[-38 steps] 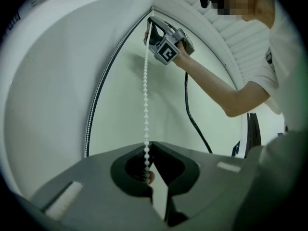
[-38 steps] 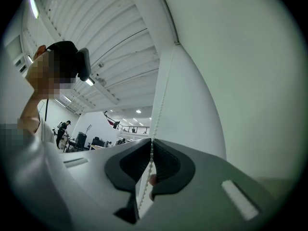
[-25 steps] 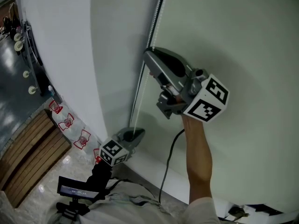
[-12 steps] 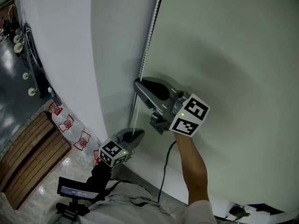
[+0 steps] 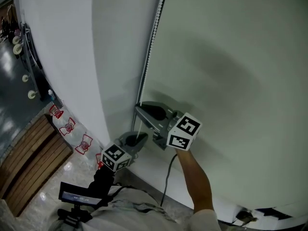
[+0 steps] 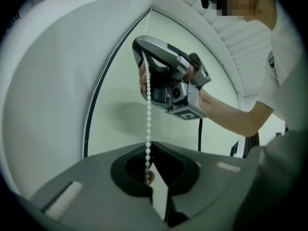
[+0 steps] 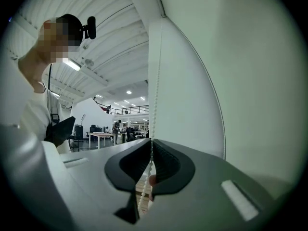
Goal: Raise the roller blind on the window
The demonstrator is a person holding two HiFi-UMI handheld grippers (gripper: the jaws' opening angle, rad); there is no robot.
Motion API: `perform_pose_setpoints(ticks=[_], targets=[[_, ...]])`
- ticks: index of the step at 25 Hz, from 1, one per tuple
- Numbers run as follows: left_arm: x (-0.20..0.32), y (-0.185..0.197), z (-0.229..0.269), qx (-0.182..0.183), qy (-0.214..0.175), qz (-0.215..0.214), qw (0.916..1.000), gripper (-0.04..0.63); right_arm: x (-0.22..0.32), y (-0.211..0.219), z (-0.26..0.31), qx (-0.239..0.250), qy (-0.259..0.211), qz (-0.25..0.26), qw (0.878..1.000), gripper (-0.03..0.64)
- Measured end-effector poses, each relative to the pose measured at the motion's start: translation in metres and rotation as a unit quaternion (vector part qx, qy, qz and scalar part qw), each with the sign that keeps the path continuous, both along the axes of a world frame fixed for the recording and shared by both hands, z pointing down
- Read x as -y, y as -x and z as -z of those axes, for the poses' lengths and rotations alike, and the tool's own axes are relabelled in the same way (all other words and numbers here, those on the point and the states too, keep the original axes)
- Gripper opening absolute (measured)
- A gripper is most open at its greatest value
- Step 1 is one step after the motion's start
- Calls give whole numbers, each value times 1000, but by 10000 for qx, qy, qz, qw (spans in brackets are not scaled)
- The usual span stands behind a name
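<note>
At the head view's centre the right gripper (image 5: 138, 110), lower than a second ago, nears the left gripper (image 5: 141, 138) beside the pale fabric roller blind (image 5: 231, 81); the left gripper view, then the right, shows jaws pinched tight on the white beaded cord (image 6: 147, 109).

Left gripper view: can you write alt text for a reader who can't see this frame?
The left gripper is shut on a white bead chain that runs straight up to the right gripper, which clamps the same chain higher up. Behind them hangs the pale roller blind, and the person's arm reaches in from the right.
</note>
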State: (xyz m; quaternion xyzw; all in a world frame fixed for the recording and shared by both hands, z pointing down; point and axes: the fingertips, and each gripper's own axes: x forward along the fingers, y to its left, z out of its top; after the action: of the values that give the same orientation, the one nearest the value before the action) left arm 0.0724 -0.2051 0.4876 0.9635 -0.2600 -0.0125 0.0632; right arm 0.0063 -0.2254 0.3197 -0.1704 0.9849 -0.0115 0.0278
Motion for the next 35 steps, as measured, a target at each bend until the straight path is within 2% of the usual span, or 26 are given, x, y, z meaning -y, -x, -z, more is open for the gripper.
perform_pose_setpoints(ticks=[14,19,22,23,24,25,29,35], targets=[[7,0,-10,98,90,8,9999,-2,-1,6,-83,-562,637,85,9964,14],[6,-1,-7,96,56,8,9999,-2,-3,3,-77,-279,696,148,9971,15],[6,-1,-7,96,53,-7,9999,-2,-2,-1,-72,-161,498,-3,9986,20],[6,-1,-7,96,51,-8,9999,-2,0,-2,-70,-151,458,-30,9988,35],[7,-2,-6,93,48,-7,9999,-2,1,-2,-64,-86,464,-8,9989,107],[7,-2,-5,87,42,-7,10000,-2,2,-2,-55,25,474,31,9989,137],[7,-3,-2,55,23,-5,10000,-2,10,-7,-4,432,279,83,9986,141],[8,-2,-4,29,38,29,10000,-2,17,-4,78,616,-350,217,9973,140]])
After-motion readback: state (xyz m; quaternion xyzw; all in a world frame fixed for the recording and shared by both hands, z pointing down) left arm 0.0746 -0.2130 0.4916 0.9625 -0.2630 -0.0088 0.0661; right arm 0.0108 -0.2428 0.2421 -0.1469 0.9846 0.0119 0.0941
